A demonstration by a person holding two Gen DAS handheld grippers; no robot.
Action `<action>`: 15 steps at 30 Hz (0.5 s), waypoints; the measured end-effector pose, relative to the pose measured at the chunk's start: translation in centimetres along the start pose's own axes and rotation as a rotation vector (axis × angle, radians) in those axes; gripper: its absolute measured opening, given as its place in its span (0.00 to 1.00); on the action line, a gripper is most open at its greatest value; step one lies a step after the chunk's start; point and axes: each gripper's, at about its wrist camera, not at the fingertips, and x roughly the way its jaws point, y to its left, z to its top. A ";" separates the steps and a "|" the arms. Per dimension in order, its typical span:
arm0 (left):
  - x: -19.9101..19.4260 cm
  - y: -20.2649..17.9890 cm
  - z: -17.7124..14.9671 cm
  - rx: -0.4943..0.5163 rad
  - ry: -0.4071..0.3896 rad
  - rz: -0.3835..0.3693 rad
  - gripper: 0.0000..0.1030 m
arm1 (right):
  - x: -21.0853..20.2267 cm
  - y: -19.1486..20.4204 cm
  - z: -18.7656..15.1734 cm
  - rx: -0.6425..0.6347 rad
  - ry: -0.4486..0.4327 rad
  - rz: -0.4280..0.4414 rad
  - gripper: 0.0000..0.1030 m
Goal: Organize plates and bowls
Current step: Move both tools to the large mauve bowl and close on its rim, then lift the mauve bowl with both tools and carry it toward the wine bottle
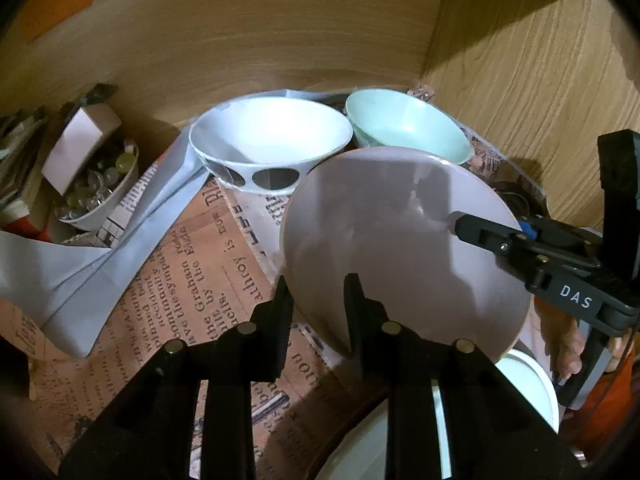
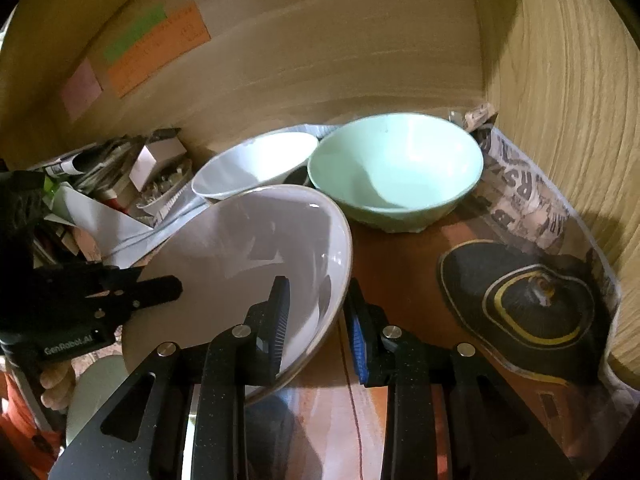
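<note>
A grey-lilac plate [image 1: 400, 240] is held tilted above the newspaper-lined shelf, and shows in the right wrist view [image 2: 248, 248] too. My left gripper [image 1: 318, 304] straddles its left rim, one finger on each side. My right gripper [image 2: 316, 312] straddles its right rim and also shows from the side in the left wrist view [image 1: 472, 228]. Behind the plate stand a white bowl with grey oval spots [image 1: 268, 140] and a mint green bowl [image 1: 408, 128], side by side. They also show in the right wrist view as the white bowl [image 2: 252, 164] and the mint bowl [image 2: 396, 168].
The shelf has wooden back and right walls [image 1: 520, 60]. A small cup of beads with a card box [image 1: 96, 176] and folded grey paper [image 1: 92, 272] lie at the left. A white dish [image 1: 528, 384] sits below the plate. A dark printed picture [image 2: 528, 296] lies on the shelf liner at the right.
</note>
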 end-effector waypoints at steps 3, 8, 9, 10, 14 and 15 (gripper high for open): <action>-0.8 -0.2 0.0 0.008 -0.029 0.007 0.24 | -0.7 0.3 0.2 -0.009 -0.017 0.001 0.24; -2.5 -0.4 0.0 0.008 -0.078 0.016 0.24 | -1.9 1.0 0.4 -0.019 -0.045 0.010 0.24; -2.8 -0.4 0.0 0.007 -0.085 0.018 0.24 | -2.1 1.1 0.4 -0.022 -0.051 0.011 0.24; -3.2 -0.4 0.0 0.005 -0.095 0.021 0.24 | -2.3 1.3 0.5 -0.024 -0.057 0.013 0.24; -4.5 -0.2 0.0 0.000 -0.127 0.024 0.24 | -3.3 2.2 0.5 -0.045 -0.079 0.016 0.24; -5.0 -0.3 -0.2 -0.003 -0.136 0.024 0.24 | -3.5 2.4 0.6 -0.050 -0.083 0.017 0.24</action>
